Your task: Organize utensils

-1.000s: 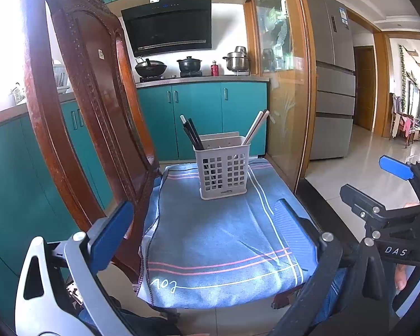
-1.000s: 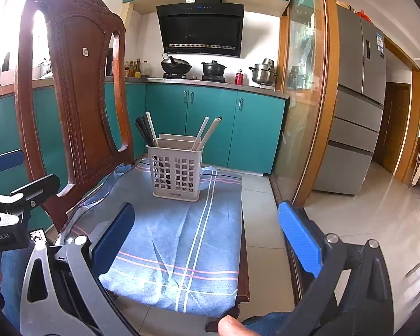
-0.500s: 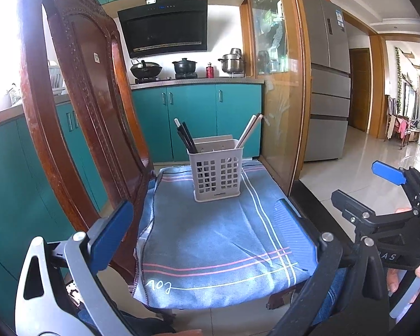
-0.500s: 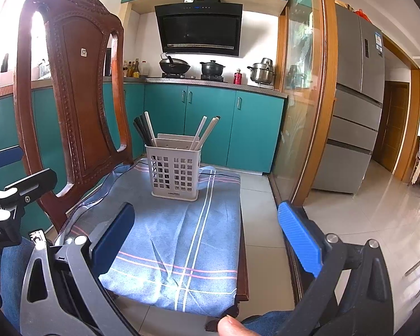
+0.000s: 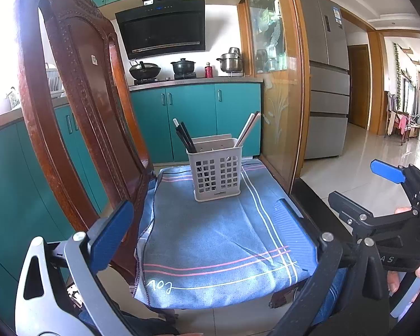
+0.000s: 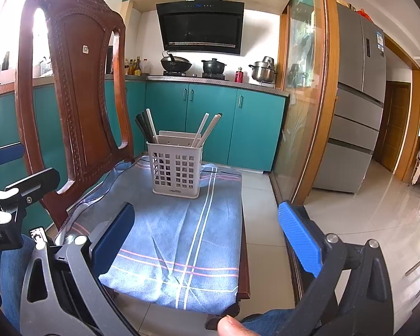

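A white perforated utensil basket (image 5: 215, 170) (image 6: 177, 169) stands upright at the far end of a blue striped cloth (image 5: 210, 232) (image 6: 179, 229) on a wooden chair seat. Dark chopsticks (image 5: 184, 137) (image 6: 141, 128) lean in its left side, pale chopsticks (image 5: 248, 128) (image 6: 208, 128) in its right side. My left gripper (image 5: 204, 235) hangs open at the near edge of the seat, nothing between its fingers. My right gripper (image 6: 207, 235) is open too, empty, at the near right corner. Each gripper shows at the edge of the other's view.
The carved chair back (image 5: 78, 106) (image 6: 72, 89) rises on the left of the seat. Teal kitchen cabinets (image 5: 193, 117), a stove with pots (image 6: 193, 65) and a grey fridge (image 6: 355, 98) stand behind. Tiled floor (image 6: 364, 212) opens to the right. A person's thumb (image 6: 235, 326) and jeans show below.
Both grippers have drawn back a little from the basket, the left view shifting slightly rightward. Both stay open and empty. The basket and chopsticks have not moved.
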`<state>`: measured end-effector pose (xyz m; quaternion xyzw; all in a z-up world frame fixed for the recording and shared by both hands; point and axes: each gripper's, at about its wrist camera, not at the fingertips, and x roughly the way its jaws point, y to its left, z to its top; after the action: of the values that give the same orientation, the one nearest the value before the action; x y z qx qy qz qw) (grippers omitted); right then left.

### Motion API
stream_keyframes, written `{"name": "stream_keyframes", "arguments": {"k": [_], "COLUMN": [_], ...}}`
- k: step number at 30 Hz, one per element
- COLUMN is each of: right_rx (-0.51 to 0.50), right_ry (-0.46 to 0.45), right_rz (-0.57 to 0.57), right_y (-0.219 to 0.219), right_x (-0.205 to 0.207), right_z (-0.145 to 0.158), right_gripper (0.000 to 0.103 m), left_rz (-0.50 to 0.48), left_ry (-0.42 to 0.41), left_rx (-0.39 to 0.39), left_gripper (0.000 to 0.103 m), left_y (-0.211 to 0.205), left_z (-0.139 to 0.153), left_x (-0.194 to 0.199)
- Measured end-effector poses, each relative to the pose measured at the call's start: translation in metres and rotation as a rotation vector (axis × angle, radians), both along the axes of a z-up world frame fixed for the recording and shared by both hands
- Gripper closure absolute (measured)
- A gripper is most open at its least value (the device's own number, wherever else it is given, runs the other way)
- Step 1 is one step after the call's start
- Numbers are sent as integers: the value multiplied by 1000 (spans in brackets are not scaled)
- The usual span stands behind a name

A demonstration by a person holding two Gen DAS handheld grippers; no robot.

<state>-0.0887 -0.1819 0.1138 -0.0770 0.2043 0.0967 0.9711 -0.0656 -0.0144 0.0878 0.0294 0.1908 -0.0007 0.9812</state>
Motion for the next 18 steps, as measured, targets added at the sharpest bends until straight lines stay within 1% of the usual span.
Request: {"name": "stream_keyframes", "arguments": {"k": [18], "right_rx": [-14], "right_ry": [18], "right_rz": [12], "right_y": [5], "right_x": [2], "right_z": [-4], "right_gripper": [3], "left_rz": [0], "left_ry": [11], "left_rx": [1], "left_gripper": [3], "left_y": [0], "left_z": [-1], "left_x": [0]}}
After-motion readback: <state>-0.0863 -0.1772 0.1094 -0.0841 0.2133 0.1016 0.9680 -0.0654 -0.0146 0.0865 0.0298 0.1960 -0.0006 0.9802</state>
